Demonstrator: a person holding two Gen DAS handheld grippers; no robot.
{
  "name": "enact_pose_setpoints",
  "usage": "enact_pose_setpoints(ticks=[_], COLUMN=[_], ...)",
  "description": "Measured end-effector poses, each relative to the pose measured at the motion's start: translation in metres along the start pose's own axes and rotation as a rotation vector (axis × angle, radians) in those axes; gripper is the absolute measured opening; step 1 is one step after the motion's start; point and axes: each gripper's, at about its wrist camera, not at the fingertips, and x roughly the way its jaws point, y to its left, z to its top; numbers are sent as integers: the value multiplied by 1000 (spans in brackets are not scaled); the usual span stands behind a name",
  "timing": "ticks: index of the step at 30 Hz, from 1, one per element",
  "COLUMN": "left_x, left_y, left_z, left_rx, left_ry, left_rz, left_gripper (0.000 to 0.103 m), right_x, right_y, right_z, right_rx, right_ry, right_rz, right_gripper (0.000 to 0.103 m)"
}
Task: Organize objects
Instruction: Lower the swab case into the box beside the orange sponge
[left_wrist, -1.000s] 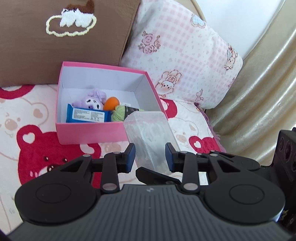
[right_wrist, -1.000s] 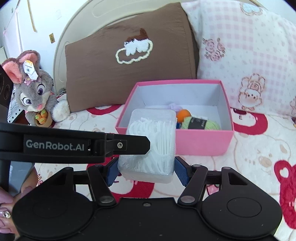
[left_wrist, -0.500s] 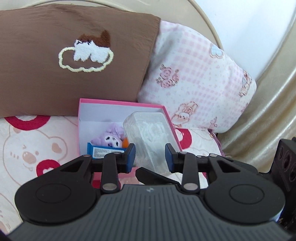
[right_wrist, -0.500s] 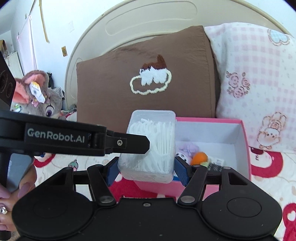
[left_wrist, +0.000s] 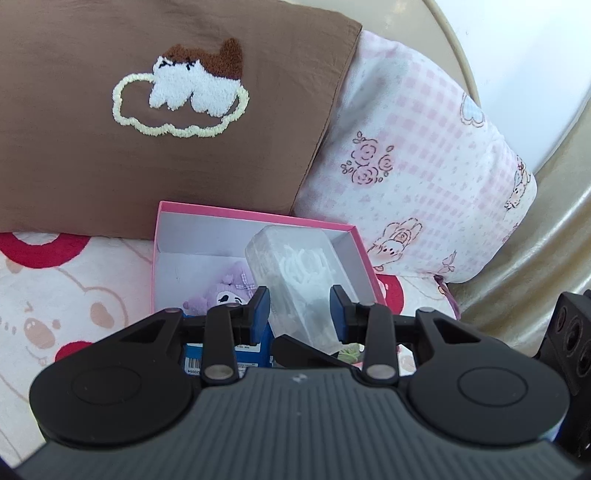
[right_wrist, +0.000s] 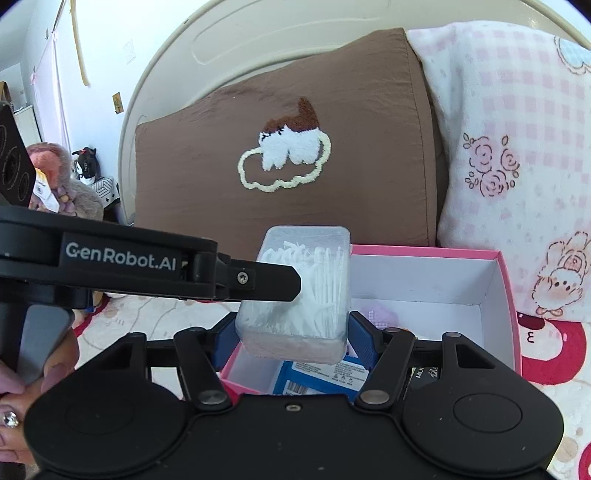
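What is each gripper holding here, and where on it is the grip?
The right gripper clamps the clear plastic box of floss picks by its two long sides, near the close end. The left gripper holds nothing; its tip only reaches beside the box.

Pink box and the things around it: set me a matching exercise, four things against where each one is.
Things
1. clear floss-pick case
2. purple plush toy
3. brown pillow
4. pink checked pillow

Places
A. behind the pink box, propped against the headboard
B. lying inside the box, on its floor
C. clamped in the right gripper, above the box's left part
D. to the right of the brown pillow

Pairs: 1-C, 2-B, 3-A, 4-D
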Motion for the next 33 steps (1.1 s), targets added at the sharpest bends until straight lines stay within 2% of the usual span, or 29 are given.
enact_pose_setpoints(ticks=[10, 15, 25, 29, 33], left_x=[44, 62, 103, 114, 121], left_y=[27, 35, 56, 54, 55], left_z=[-13, -19, -22, -22, -26], left_rx=[-9, -7, -68, -41, -32], left_ry=[60, 58, 94, 102, 120], left_rz=[35, 57, 47, 57, 84], left_gripper=[33, 33, 32, 32, 32], right_x=[49, 69, 100, 106, 114], right_y=[-14, -20, -33, -38, -46], right_z=[-19, -26, -37, -38, -43], right_rx=[-19, -20, 33, 58, 98], right_ry=[71, 89, 128, 143, 177], right_rz=[20, 12, -49, -68, -50], right_gripper=[68, 68, 68, 68, 68])
